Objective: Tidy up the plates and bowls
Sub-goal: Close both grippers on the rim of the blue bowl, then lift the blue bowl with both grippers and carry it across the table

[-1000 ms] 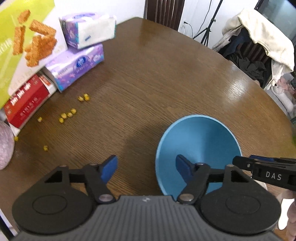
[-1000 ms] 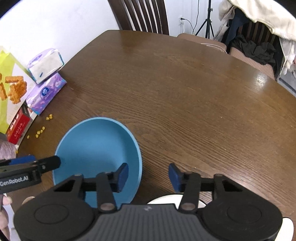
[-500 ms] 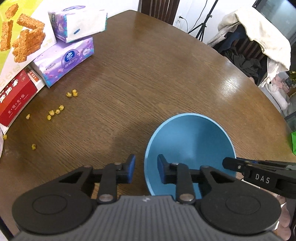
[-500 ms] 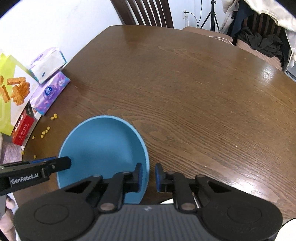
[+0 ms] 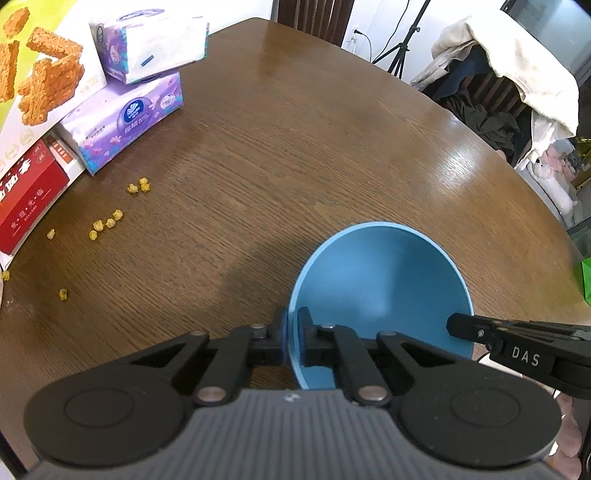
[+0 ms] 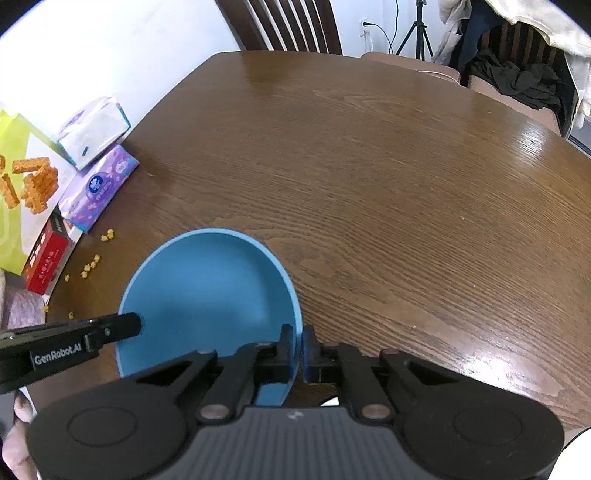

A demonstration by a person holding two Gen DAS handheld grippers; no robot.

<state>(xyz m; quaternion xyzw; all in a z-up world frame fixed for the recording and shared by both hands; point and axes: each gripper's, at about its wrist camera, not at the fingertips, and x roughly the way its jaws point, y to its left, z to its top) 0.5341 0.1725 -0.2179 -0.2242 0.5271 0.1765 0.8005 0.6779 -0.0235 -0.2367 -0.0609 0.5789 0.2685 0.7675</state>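
Observation:
A blue bowl [image 5: 384, 288] is at the near edge of the brown wooden table [image 5: 295, 155]. My left gripper [image 5: 291, 339] is shut on the bowl's left rim. My right gripper [image 6: 298, 349] is shut on the bowl's right rim; the bowl [image 6: 207, 295] fills the lower left of the right wrist view. The right gripper's side shows at the bowl's right in the left wrist view [image 5: 517, 347]. The left gripper's side shows at the bowl's left in the right wrist view [image 6: 70, 343]. A bit of something white [image 6: 330, 400] shows under the right gripper.
Two tissue packs [image 5: 129, 96] and snack boxes [image 5: 33, 110] stand at the table's left edge, with several yellow crumbs [image 5: 107, 221] beside them. A wooden chair [image 6: 288, 22] stands at the far side. A chair draped with clothes [image 5: 509, 85] is at the far right.
Both grippers went from open to shut on opposite rims of the blue bowl. The bowl looks slightly nearer and tilted between them.

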